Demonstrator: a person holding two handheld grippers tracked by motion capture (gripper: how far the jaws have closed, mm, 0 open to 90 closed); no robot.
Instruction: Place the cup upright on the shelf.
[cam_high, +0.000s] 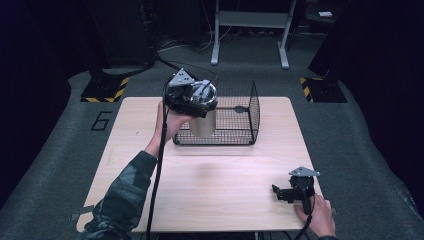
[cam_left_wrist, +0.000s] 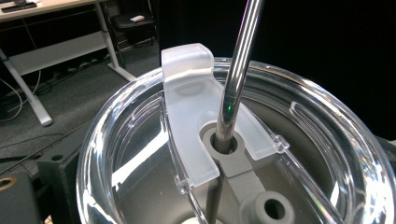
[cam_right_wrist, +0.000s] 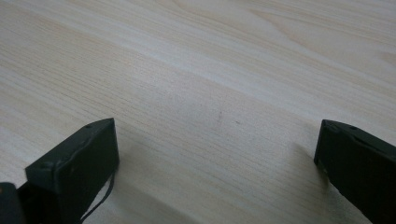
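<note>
Left tool (cam_high: 196, 100) holds a steel tumbler (cam_high: 202, 122) by its upper part, raised above the near-left corner of the wire basket (cam_high: 235, 134). Jaws look closed on the cup just under the clear lid (cam_left_wrist: 233, 154), though the contact itself is hidden in the high view behind the tool body.

Judgement: cup kept upright and gripped high so the metal straw (cam_left_wrist: 236, 79) stays seated in its lid hole and the base can drop straight into the basket.

Right tool (cam_high: 289, 192) rests low on the worktop (cam_high: 220, 190), well apart from the cup; jaws spread wide, nothing between them. Likely parked out of the way.

Unclear: whether the cup base is above the basket rim or already inside; cup contents.
</note>
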